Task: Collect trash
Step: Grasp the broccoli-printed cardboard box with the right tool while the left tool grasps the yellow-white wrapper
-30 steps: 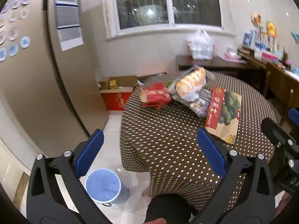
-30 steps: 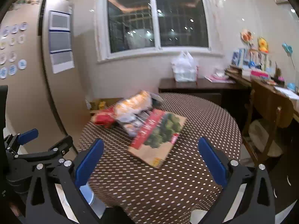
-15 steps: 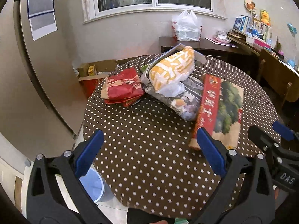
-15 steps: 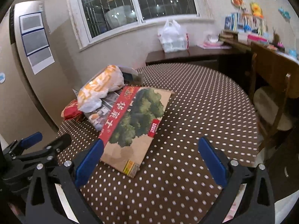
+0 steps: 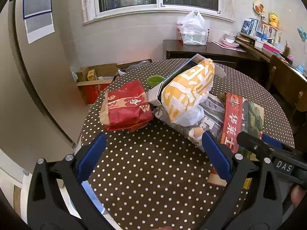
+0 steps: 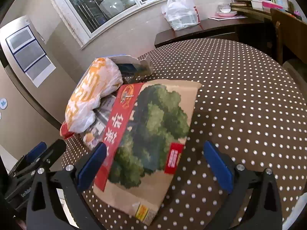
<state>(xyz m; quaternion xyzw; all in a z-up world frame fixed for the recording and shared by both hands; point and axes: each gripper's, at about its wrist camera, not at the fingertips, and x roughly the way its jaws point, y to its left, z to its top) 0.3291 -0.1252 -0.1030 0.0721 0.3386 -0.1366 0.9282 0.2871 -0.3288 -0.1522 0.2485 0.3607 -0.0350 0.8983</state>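
Both grippers closed in on paper bag [image 6: 151, 134] | right gripper [image 6: 153, 164] spread, straddling it | left gripper [image 5: 153, 155] spread, empty | pickup seemed imminent

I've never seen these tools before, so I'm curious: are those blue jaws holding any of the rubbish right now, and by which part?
Nothing is held. The left gripper is open over bare tablecloth, and the right gripper is open around the flat paper bag, not yet closed on it.

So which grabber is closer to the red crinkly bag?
The left gripper. The red bag lies just ahead of its open fingers. The right gripper is off to the side, straddling the flat tree-picture bag.
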